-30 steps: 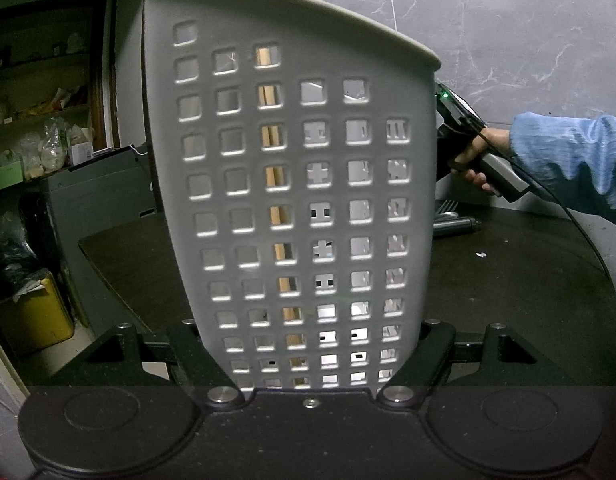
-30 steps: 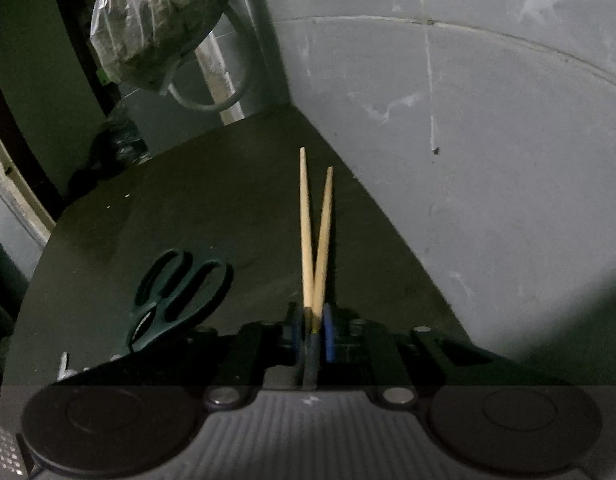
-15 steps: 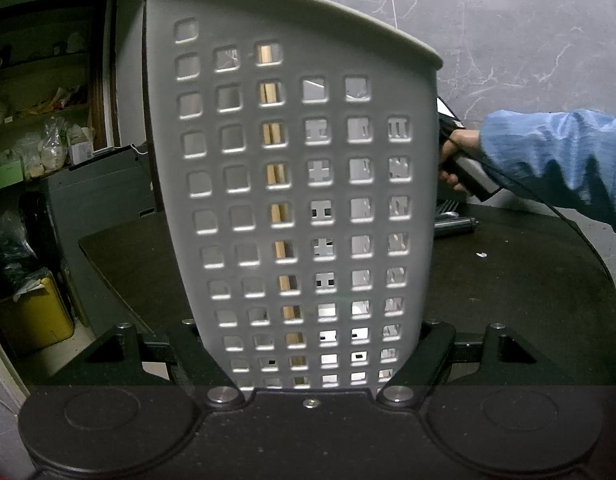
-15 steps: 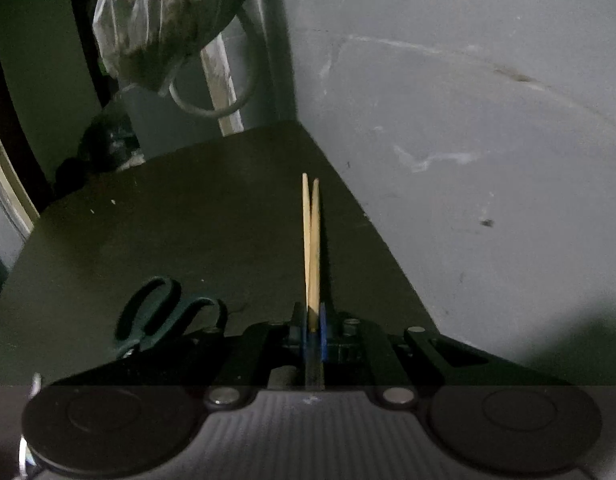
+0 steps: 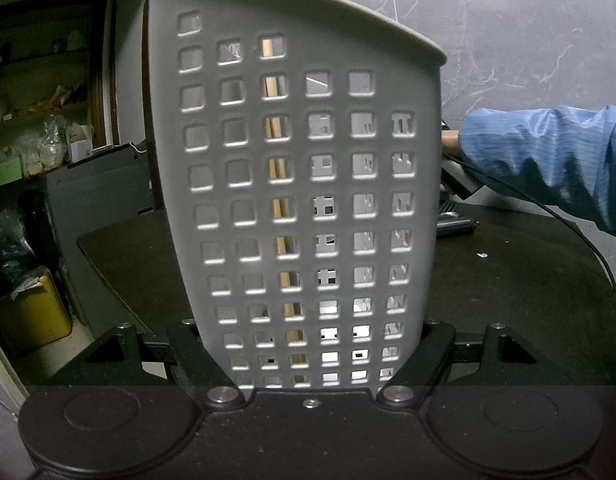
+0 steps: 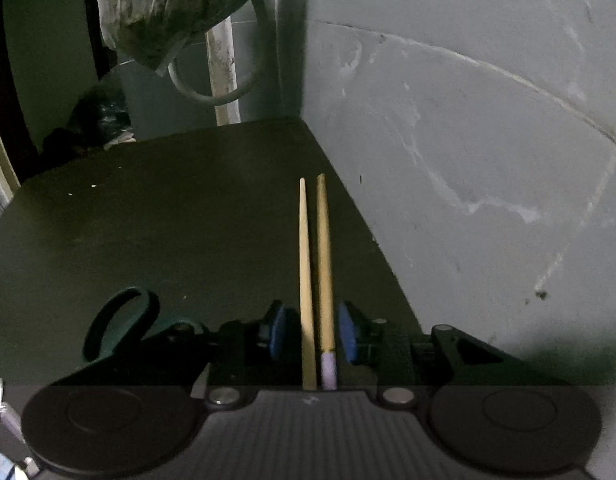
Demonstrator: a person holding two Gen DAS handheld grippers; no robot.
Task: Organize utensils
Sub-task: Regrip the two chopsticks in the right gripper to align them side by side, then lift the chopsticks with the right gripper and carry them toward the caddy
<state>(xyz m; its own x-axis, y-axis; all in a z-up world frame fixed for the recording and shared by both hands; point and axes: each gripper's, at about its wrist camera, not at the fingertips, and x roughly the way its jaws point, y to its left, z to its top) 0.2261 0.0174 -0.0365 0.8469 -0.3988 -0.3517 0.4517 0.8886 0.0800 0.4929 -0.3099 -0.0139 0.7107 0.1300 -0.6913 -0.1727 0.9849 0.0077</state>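
Clamped the utensil holder [image 5: 295, 106] low on its grey perforated walls with the left tool [image 5: 314, 344], jaws closed firmly on both sides, and held it upright above the counter [image 5: 508, 280]. Confirmed one wooden stick [image 5: 273, 88] already inside, visible through a column of square holes. Worked the right tool [image 6: 312, 332] at the far corner of the counter, beside the wall, reaching from behind the holder in a blue sleeve [image 5: 548, 152]. Had just been opening the right tool's jaws around the chopsticks [image 6: 324, 260]: found the pair lying side by side between the blue pads [image 6: 347, 332], with a gap on each side, so not gripped. Could not tell whether the pair rested fully on the counter. Noted scissors [image 6: 131, 291] on the counter to the left, untouched. Judged the step in hand to be a release and re-seat of the chopsticks, so as to bring both sticks parallel before loading. Judged the next move to require closing squarely on both sticks together, lifting without splaying them, then carrying them over the holder's rim and lowering them, tips down, beside the stick already stored
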